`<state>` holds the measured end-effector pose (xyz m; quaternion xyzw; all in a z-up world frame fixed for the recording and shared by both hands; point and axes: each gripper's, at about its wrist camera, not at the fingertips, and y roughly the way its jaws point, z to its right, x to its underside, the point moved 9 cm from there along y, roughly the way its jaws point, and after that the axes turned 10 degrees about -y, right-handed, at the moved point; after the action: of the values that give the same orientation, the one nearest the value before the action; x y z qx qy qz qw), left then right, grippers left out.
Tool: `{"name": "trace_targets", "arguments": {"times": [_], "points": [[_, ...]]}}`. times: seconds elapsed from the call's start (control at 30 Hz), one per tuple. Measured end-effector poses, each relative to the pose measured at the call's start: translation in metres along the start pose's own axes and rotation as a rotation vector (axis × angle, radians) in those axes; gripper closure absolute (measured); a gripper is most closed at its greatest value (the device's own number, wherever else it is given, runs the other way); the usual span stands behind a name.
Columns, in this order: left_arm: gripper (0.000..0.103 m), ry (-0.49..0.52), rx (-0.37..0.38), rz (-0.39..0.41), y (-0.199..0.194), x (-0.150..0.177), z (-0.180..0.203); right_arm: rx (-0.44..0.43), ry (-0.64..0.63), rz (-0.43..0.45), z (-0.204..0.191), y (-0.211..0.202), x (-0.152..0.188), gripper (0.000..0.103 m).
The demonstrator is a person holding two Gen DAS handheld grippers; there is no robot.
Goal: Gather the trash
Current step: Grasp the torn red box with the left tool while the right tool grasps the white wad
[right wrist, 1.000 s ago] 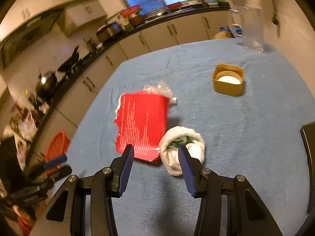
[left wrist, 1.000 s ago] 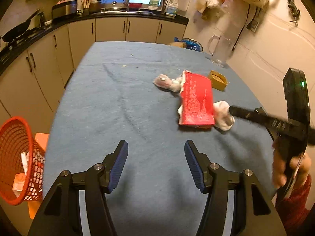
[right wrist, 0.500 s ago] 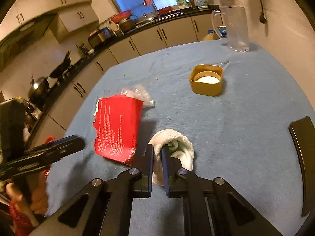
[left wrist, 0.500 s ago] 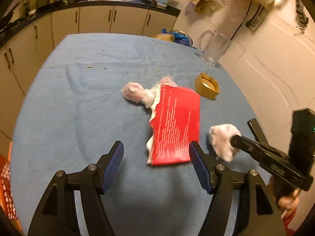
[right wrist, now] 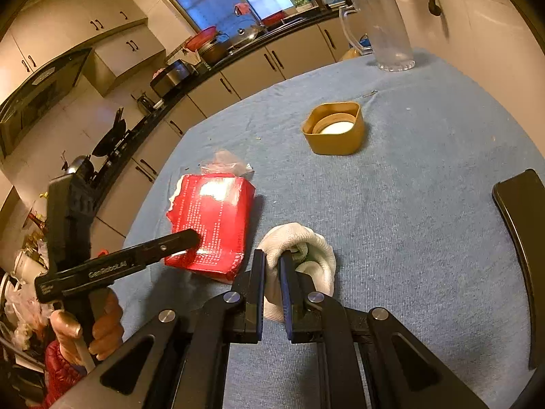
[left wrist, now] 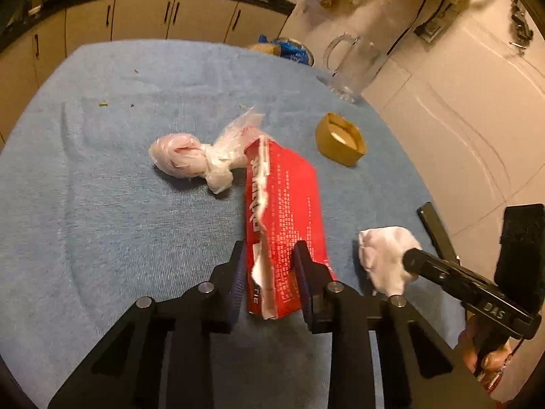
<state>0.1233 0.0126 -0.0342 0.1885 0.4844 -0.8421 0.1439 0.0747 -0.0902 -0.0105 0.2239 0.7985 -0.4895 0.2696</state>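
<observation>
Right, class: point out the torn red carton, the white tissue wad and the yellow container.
torn red carton (left wrist: 289, 211): left wrist view, on its printed red face.
white tissue wad (right wrist: 316, 255): right wrist view, on its upper right fold.
yellow container (right wrist: 335, 141): right wrist view, on its front wall.

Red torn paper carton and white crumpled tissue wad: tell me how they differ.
The red torn paper carton is flat, long and printed; the white crumpled tissue wad is rounded, soft and plain. The carton sits between the left gripper fingers; the wad is pinched by the right gripper. The carton is clearly larger. Both lie on the blue table cloth.
</observation>
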Motion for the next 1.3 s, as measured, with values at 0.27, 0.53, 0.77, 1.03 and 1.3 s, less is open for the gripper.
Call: {"name": "trace_targets", "arguments": {"times": [0.27,0.53,0.77,1.03,1.3], "points": [[0.08,0.022,-0.004,0.056,-0.042,0.024,0.001,-0.024,-0.018,0.011,-0.015,-0.005,0.003,0.093],[0.08,0.025,-0.005,0.067,-0.061,0.039,-0.009,-0.044,-0.046,0.011,-0.037,-0.004,0.006,0.093],[0.078,0.005,-0.01,0.007,-0.04,0.044,-0.011,-0.037,-0.037,0.005,-0.039,-0.004,0.011,0.093],[0.076,-0.027,-0.002,-0.053,-0.012,0.048,-0.007,-0.032,-0.015,-0.012,-0.028,0.001,0.017,0.093],[0.094,0.033,-0.059,0.025,-0.022,0.045,0.004,-0.044,-0.005,-0.012,-0.024,0.0,0.021,0.093]]}}
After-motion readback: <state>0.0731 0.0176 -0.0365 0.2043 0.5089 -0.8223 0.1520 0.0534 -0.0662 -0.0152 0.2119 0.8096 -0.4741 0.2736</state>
